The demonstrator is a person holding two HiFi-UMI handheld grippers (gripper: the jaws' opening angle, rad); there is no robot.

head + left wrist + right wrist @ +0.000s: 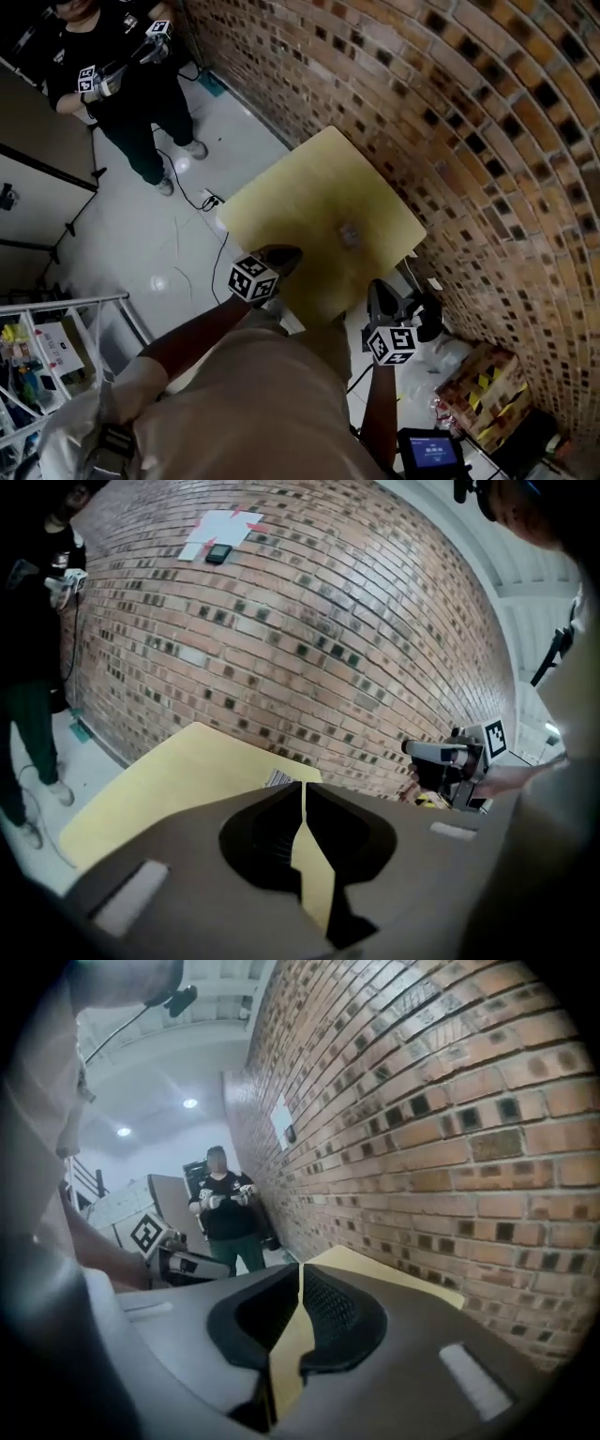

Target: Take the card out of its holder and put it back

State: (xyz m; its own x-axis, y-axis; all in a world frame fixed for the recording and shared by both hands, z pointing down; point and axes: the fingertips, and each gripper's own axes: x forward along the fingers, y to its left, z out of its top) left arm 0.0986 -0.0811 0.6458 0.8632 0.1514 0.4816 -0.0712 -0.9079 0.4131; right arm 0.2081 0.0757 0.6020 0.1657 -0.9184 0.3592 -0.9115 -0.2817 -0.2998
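- Far left, head view: a second person (131, 84) in dark clothing stands on the pale floor (187, 234), well apart from the table, with marker cubes at the hands.
- Left gripper (284, 253): positioned at the near-left edge of the yellow table (309, 187), pointing in over the top. Its own view shows the jaws brought together, tips touching, nothing between them — only yellow tabletop shows through the gap behind the tips.
- In that same view a striped pale edge (278, 778) lies on the table just past the jaw tips. Whether it belongs to the holder cannot be told.
- Card holder (350, 232): a small pale item lying on the table, nearer the person's side than the far side. It sits ahead of both grippers and is touched by neither. It is too small and blurred to show whether the card is inside.
- Right gripper (382, 289): at the table's near-right corner, close to the wall. Its own view shows the jaws closed tip to tip — empty.
- Brick wall (469, 141): runs along the table's right side, with the table edge set against it.
- Lower right: a cardboard box (478, 384) with yellow-and-black marking sits on the floor by the wall.
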